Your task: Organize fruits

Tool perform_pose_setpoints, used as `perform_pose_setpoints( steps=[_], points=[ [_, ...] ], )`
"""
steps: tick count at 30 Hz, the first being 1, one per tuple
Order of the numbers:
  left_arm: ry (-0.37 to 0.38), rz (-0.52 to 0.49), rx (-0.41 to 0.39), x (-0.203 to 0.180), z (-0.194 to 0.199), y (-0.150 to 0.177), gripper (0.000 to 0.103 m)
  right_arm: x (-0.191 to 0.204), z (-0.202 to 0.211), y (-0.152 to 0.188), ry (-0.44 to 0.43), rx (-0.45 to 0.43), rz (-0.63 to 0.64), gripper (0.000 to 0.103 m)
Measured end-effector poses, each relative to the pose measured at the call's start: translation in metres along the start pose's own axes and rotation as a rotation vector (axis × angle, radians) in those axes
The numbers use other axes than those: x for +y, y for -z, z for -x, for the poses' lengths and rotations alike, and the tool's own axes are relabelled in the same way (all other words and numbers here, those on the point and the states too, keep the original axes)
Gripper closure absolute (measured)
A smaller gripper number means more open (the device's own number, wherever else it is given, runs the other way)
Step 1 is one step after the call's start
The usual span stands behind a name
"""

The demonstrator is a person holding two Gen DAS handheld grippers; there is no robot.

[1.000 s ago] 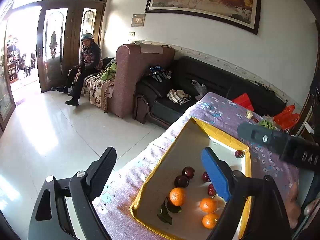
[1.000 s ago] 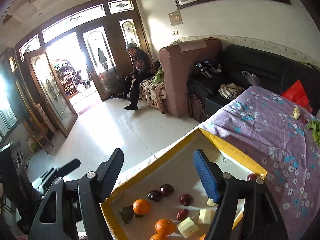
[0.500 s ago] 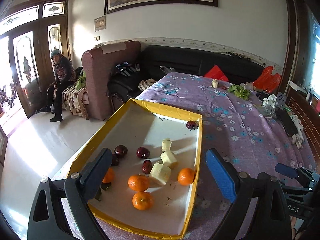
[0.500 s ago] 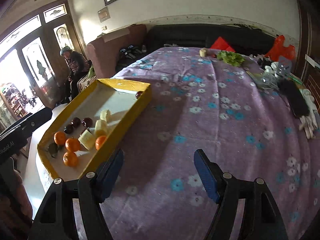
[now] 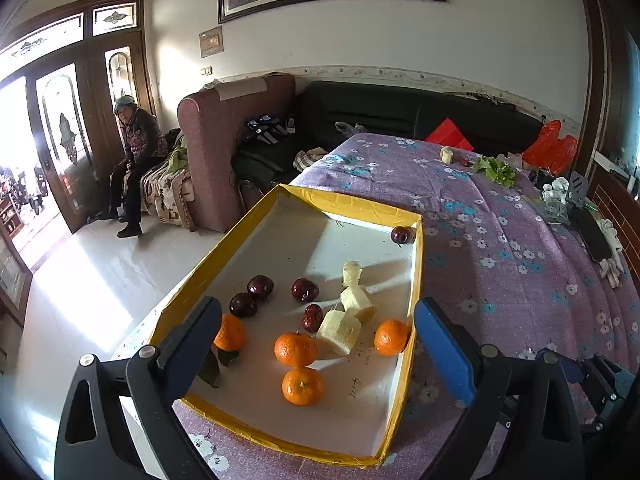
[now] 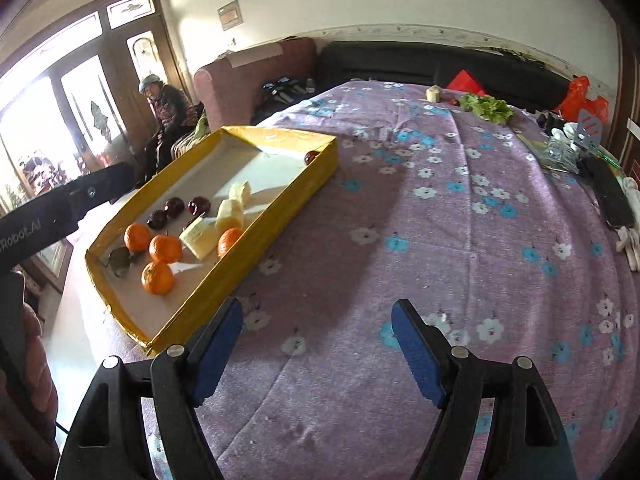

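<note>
A yellow-rimmed shallow box (image 5: 416, 280) lies on the purple flowered tablecloth near the table's left edge; it also shows in the right wrist view (image 6: 280, 200). Inside lie several oranges (image 5: 295, 349), several dark red fruits (image 5: 305, 290), a red date (image 5: 313, 316) and pale cut pieces (image 5: 339, 331). One dark fruit (image 5: 402, 235) sits in the far right corner. My left gripper (image 5: 316, 352) is open and empty above the box's near end. My right gripper (image 6: 318, 344) is open and empty over bare cloth right of the box.
At the table's far end lie a pale cut piece (image 5: 446, 155), green leaves (image 5: 496, 169) and a red bag (image 5: 552, 148). A black remote (image 6: 608, 196) and white gloves (image 6: 632, 240) lie at the right edge. A person (image 5: 136, 160) sits by the door.
Both views have swung right and down from the doorway toward the table. My left gripper has come closer over the box. My right gripper has drifted slightly nearer the box.
</note>
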State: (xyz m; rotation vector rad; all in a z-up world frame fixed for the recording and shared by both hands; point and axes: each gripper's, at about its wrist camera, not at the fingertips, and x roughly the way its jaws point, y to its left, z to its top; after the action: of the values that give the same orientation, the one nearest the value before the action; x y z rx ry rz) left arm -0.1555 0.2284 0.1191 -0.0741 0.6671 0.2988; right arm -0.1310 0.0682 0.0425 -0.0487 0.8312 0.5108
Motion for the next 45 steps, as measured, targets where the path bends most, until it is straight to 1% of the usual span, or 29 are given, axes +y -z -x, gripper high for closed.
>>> perform_pose_setpoints(
  steps=[2,3,4,6,12,18,26,28,29,32,35,37,39,40,41,44,45],
  points=[
    [0.001,0.004,-0.002,0.004,-0.003,0.002,0.006,0.006,-0.003,0.000,0.002,0.004,0.017,0.021],
    [-0.003,0.008,0.001,0.006,-0.005,0.002,0.006,0.009,-0.005,0.000,0.003,0.004,0.023,0.019],
    [-0.005,0.015,0.012,0.008,-0.009,0.002,0.005,0.011,-0.007,0.000,0.005,0.008,0.028,0.018],
    [0.005,0.044,0.036,0.015,-0.016,0.002,0.005,0.015,-0.012,-0.002,0.000,0.023,0.037,0.018],
    [-0.001,0.096,0.046,0.030,-0.021,0.006,0.005,0.030,-0.017,-0.002,0.001,0.020,0.081,0.017],
    [-0.001,0.095,0.056,0.028,-0.026,0.007,0.005,0.033,-0.023,0.001,0.030,0.031,0.106,0.017],
    [0.022,0.097,0.071,0.025,-0.027,0.008,0.005,0.031,-0.027,0.002,0.034,0.045,0.096,0.015],
    [0.016,0.097,0.047,0.026,-0.022,0.008,0.005,0.030,-0.022,0.001,0.029,0.027,0.084,0.015],
    [-0.002,0.096,0.031,0.025,-0.019,0.008,0.005,0.029,-0.020,0.002,0.026,0.017,0.080,0.015],
    [-0.011,0.100,0.019,0.021,-0.013,0.005,0.005,0.024,-0.018,0.004,0.025,0.013,0.071,0.014],
    [-0.030,0.100,-0.035,0.017,0.001,0.003,0.005,0.021,-0.011,0.005,0.027,0.000,0.070,0.014],
    [-0.052,0.096,-0.100,0.014,0.014,0.003,0.005,0.020,-0.005,0.006,0.030,-0.017,0.081,0.014],
    [-0.106,0.094,-0.208,0.013,0.035,0.004,0.004,0.021,0.002,0.008,0.038,-0.047,0.095,0.013],
    [-0.135,0.095,-0.262,0.013,0.045,0.004,0.000,0.021,0.006,0.008,0.039,-0.063,0.102,0.013],
    [-0.162,0.098,-0.329,0.013,0.058,0.005,0.000,0.021,0.008,0.008,0.039,-0.072,0.103,0.012],
    [-0.202,0.127,-0.540,0.014,0.099,0.010,0.000,0.021,0.011,0.007,0.019,-0.082,0.092,0.012],
    [-0.206,0.139,-0.596,0.016,0.109,0.012,0.000,0.021,0.012,0.007,0.013,-0.085,0.091,0.012]
  ],
)
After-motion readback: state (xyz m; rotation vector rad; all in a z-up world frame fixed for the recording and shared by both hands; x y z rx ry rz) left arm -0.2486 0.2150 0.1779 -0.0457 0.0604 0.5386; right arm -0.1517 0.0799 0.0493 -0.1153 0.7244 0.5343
